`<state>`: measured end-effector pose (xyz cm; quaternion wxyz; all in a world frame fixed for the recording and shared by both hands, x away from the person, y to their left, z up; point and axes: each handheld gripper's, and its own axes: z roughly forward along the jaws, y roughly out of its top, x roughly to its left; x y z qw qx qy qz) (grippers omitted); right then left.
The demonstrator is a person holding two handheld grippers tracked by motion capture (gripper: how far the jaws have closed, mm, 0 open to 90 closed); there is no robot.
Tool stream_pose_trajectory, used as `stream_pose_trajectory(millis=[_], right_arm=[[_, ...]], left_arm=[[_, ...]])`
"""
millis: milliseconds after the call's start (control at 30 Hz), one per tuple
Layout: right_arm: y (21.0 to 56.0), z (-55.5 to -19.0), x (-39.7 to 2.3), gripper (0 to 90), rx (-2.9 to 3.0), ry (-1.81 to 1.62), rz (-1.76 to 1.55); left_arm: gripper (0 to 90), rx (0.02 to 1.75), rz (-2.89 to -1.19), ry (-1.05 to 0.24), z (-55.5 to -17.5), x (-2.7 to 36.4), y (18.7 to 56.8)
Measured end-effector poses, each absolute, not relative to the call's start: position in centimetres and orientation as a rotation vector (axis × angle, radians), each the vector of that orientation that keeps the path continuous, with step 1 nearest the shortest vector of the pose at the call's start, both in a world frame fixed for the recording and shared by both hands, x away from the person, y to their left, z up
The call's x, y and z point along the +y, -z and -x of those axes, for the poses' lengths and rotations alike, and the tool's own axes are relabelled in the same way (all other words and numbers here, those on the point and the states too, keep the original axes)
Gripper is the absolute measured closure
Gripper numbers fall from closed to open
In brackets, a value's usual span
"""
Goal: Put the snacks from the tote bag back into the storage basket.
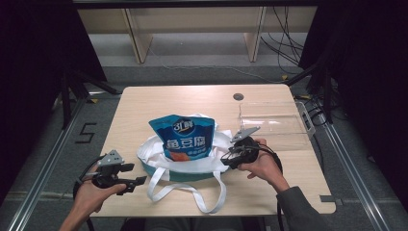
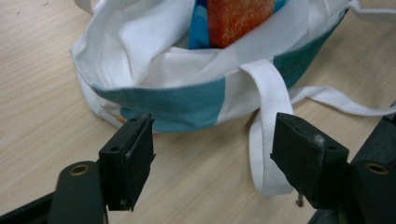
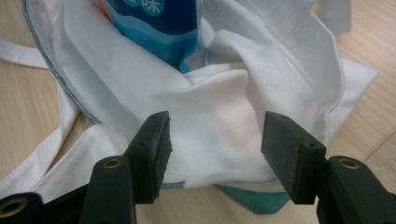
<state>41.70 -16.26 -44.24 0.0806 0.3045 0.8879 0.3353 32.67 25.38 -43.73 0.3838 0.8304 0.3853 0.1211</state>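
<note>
Pale wooden table [image 1: 144,103] on grey floor [image 1: 192,74], wooden shelving [image 1: 192,29] behind, dark curtains [image 1: 29,53].

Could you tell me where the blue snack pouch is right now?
The blue snack pouch stands in the white tote bag at mid-table in the high view, between both grippers.

Left gripper [image 1: 137,184]: black body, grey three-cornered plate on top, black cable looping off its rear on the side away from the tote bag [image 1: 185,161]. Jaws black, blocky, flat rubbery pads, each on a dark arm with one brass-ringed screw hole near the base; small screw heads on the pad blocks, a pale scuff on one pad edge, a small pin hanging under it. Right gripper [image 1: 226,156]: same black build, grey plate tilted on top, black cable wrapped at the wrist on the side away from the bag. Dark grey sleeve on the right forearm; left forearm bare
</note>
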Motion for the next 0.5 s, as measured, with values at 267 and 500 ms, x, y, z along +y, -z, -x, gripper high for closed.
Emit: stream_pose_trajectory(millis=[267,500], right_arm=[[42.2,-41.8,-16.7,39.6,2.613,-1.005,-0.816],[38.6,-41.7,-16.4,36.7,2.626,-1.026,-0.774]], left_arm=[[24.8,1.022,-2.085,-0.326,-31.4,25.1,44.3],[20.2,1.042,-2.044,-0.329,-30.3,25.5,45.1]])
